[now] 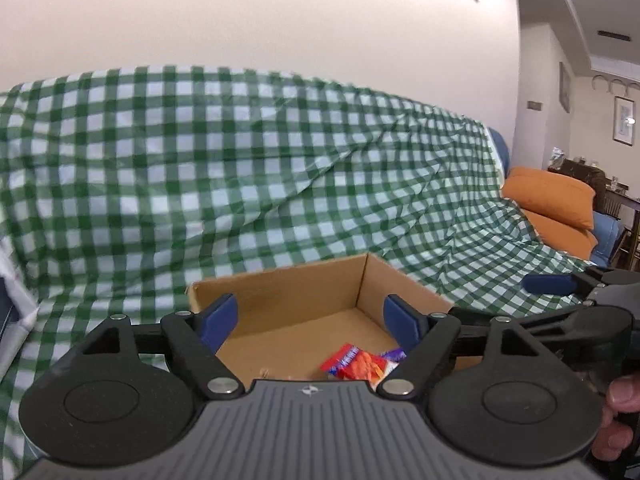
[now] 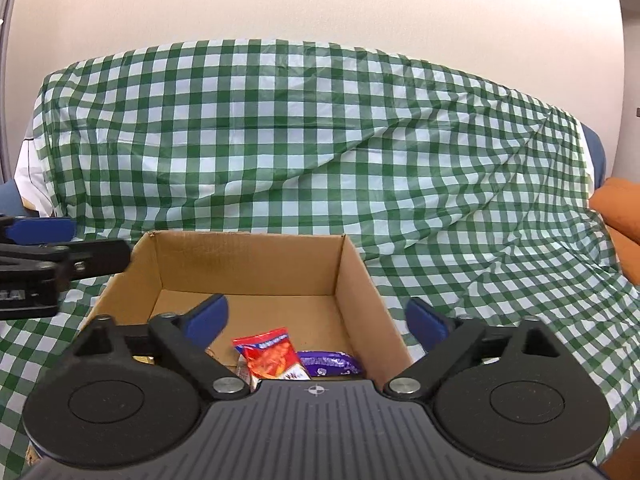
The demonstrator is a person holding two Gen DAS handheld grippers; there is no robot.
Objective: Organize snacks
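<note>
Here both the left claw [image 1: 312,324] and right claw [image 2: 318,322] hover spread, empty, above the cardboard box [image 2: 248,264].

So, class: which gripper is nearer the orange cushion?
Right. The right gripper is over the cardboard box, with the orange cushion off to its right. The left gripper is farther left.

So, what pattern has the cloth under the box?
Green and white checks on the cloth, clearest in the right wrist view.
</note>
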